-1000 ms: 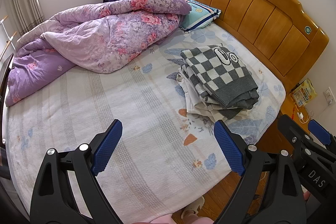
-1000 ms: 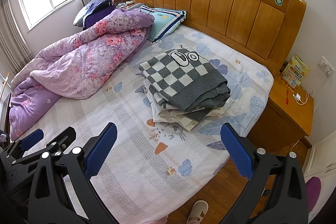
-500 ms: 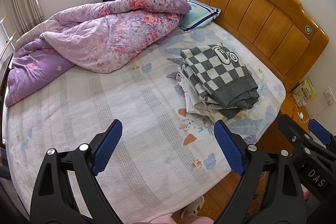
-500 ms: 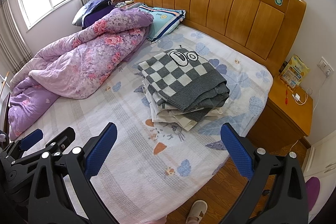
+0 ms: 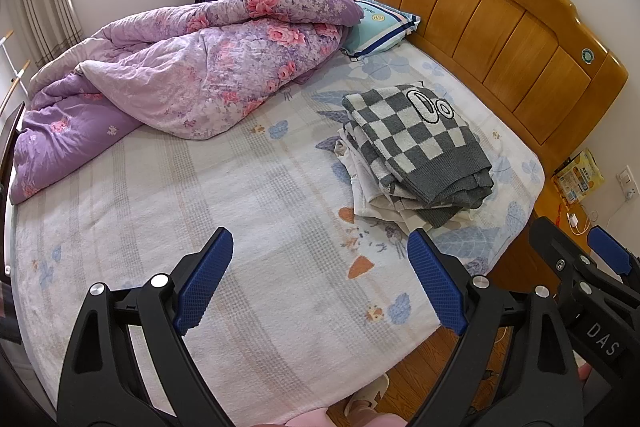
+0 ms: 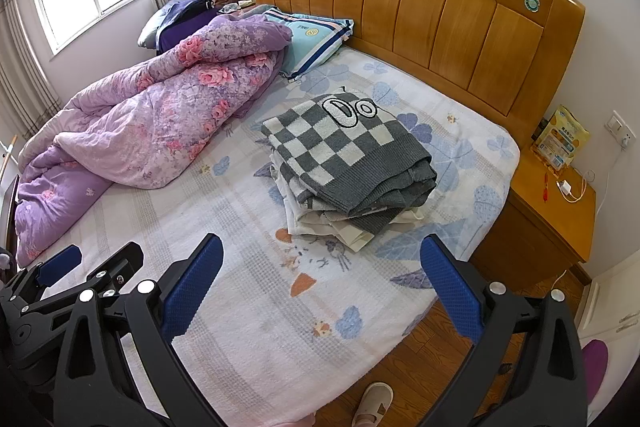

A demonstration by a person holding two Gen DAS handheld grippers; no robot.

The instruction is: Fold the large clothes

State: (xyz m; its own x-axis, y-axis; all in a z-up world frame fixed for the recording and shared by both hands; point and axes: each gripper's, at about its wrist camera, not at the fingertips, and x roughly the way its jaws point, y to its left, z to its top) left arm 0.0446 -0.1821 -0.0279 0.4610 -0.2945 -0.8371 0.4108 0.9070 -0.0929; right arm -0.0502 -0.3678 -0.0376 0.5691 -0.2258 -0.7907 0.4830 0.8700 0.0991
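A folded grey-and-white checkered sweater point(image 5: 416, 139) point(image 6: 348, 151) tops a stack of folded pale clothes point(image 5: 384, 195) point(image 6: 332, 223) on the right side of the bed, near the headboard. My left gripper point(image 5: 320, 247) hangs open over the near part of the bed, well short of the stack, with nothing between its blue pads. My right gripper point(image 6: 320, 251) is open too and holds nothing, just in front of the stack. Each gripper shows at the edge of the other's view.
A crumpled purple floral quilt point(image 5: 192, 67) point(image 6: 152, 123) covers the far left of the bed. A blue pillow point(image 6: 316, 39) leans by the wooden headboard point(image 5: 480, 3). A nightstand point(image 6: 548, 203) with a yellow packet and cables stands right. A slippered foot point(image 6: 372, 403) is on the wood floor.
Both views have shifted only slightly; the stack sits a touch lower and nearer in the right wrist view. Both grippers stay open.
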